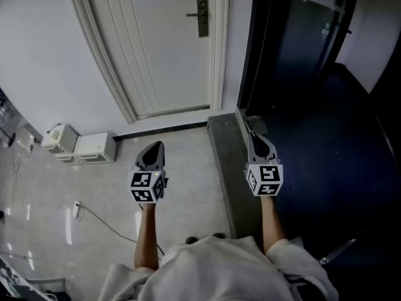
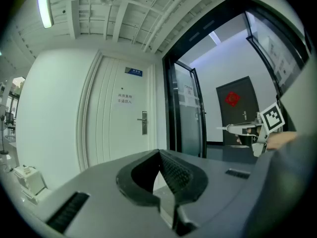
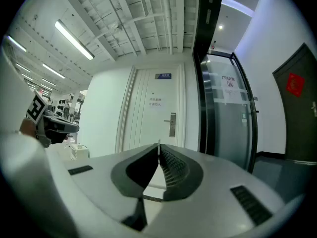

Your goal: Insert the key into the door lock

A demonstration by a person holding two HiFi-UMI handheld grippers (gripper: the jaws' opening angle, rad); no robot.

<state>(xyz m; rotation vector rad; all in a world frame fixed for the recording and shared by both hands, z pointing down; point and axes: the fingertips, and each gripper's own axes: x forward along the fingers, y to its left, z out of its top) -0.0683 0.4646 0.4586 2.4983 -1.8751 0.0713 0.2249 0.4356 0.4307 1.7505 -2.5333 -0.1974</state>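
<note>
The right gripper [image 3: 158, 151] had its jaws pressed together, and a thin sliver of the key [image 3: 158, 143] stood out from between their tips. The door lock [image 3: 172, 124] sat on the white door [image 3: 148, 128] ahead. It was well apart from the key, and in the right gripper view it was a little to the right of it. The left gripper [image 2: 159, 155] was closed too, with nothing between its jaws. Both grippers pointed toward the door, above the floor [image 1: 188, 158].
</note>
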